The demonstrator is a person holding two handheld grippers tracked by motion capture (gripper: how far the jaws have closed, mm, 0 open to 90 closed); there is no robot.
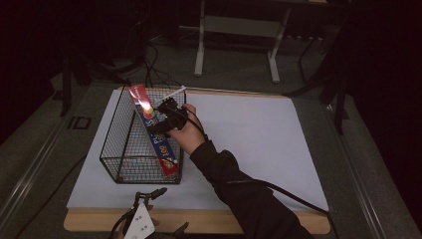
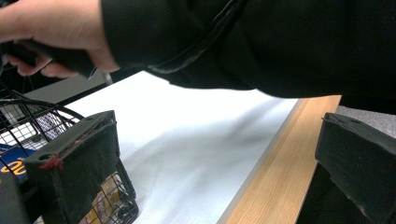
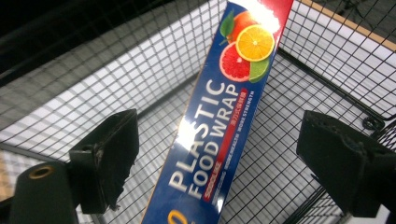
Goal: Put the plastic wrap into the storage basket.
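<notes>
Here we see a long blue plastic wrap box (image 3: pixel 219 126), citrus printed, red-ended, leaning in the wire basket (image 1: pixel 119 144); right gripper (image 3: pixel 217 158) jaws apart, seemingly clear of it; left gripper (image 2: pixel 210 158) jaws apart.

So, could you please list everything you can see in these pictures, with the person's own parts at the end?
plastic food wrap box: one, blue and red with citrus fruit printed on it, lying slanted in the basket, one end raised above the rim.
wire basket: one, black, left part of the white sheet.
white sheet: one, covering most of the table top.
table: one, light wood edge showing along the near side.
table legs: white, on the floor behind.
right gripper: black, jaws open either side of the box, not touching it.
left gripper: black, open, at the near table edge.
sleeve: dark, right forearm.
</notes>
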